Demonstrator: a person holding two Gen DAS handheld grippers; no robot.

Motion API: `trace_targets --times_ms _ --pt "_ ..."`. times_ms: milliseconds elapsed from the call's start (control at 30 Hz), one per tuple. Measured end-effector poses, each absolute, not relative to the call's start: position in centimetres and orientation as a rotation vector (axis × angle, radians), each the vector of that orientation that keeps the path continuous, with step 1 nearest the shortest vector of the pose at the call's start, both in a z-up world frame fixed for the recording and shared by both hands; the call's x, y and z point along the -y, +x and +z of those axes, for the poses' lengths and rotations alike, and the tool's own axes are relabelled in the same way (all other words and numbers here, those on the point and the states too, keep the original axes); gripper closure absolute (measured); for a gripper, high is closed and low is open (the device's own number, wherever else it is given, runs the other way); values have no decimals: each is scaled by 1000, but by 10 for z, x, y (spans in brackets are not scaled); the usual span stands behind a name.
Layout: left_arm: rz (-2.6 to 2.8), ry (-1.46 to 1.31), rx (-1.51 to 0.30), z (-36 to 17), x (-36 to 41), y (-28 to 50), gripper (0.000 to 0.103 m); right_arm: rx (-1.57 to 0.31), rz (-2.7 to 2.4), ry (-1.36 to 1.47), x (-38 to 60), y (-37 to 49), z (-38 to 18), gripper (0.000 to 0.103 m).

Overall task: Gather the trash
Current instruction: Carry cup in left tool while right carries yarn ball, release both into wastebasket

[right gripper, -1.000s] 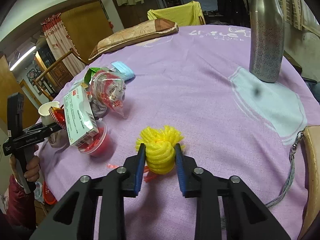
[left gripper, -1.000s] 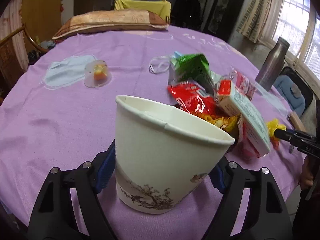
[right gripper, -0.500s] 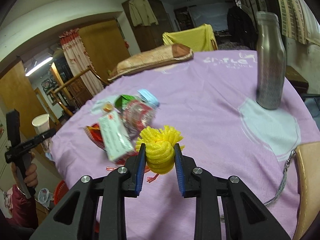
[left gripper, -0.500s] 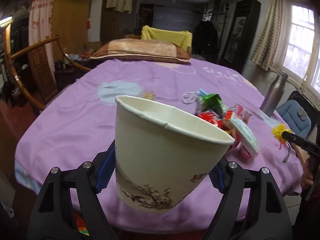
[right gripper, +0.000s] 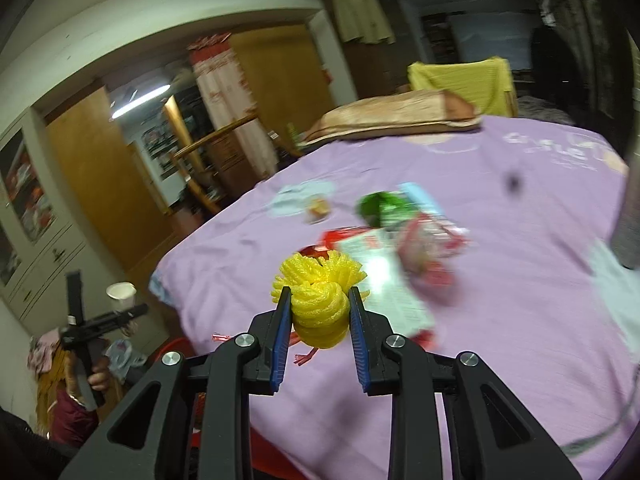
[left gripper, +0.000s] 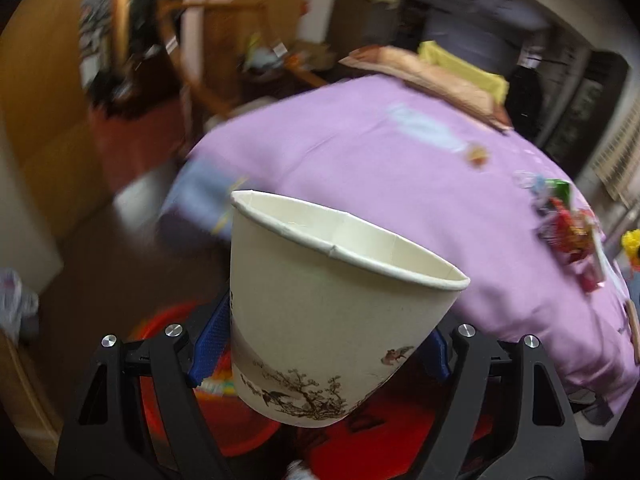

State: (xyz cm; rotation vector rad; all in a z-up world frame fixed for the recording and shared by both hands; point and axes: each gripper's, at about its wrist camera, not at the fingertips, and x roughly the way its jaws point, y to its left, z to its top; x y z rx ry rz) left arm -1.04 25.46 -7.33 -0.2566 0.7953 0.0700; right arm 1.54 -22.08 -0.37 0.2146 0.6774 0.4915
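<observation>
The left tongs [left gripper: 320, 348] clamp a white printed paper cup [left gripper: 332, 316] between their pads; the right tongs [right gripper: 320, 312], nearly closed, pinch a yellow foam-net ball [right gripper: 318, 300].

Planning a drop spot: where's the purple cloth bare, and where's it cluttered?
Bare: the near-left part of the cloth, between its edge and the trash pile; also between pile and pillow. Crowded: the pile itself, mid-table.
</observation>
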Motion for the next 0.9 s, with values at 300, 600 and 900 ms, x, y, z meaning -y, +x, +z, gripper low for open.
trace_targets --times_ms 300,600,900 --pt "248 -292 -891 -132 -314 -26 10 -759 687 108 104 35 -4 76" --pt "373 -326 -850 -142 -364 -57 8 -900 949 -42 -42 33 -25 76" --pt "463 -370 -855 -150 -398 -79 7 -1040 1136 -129 -178 36 -70 56"
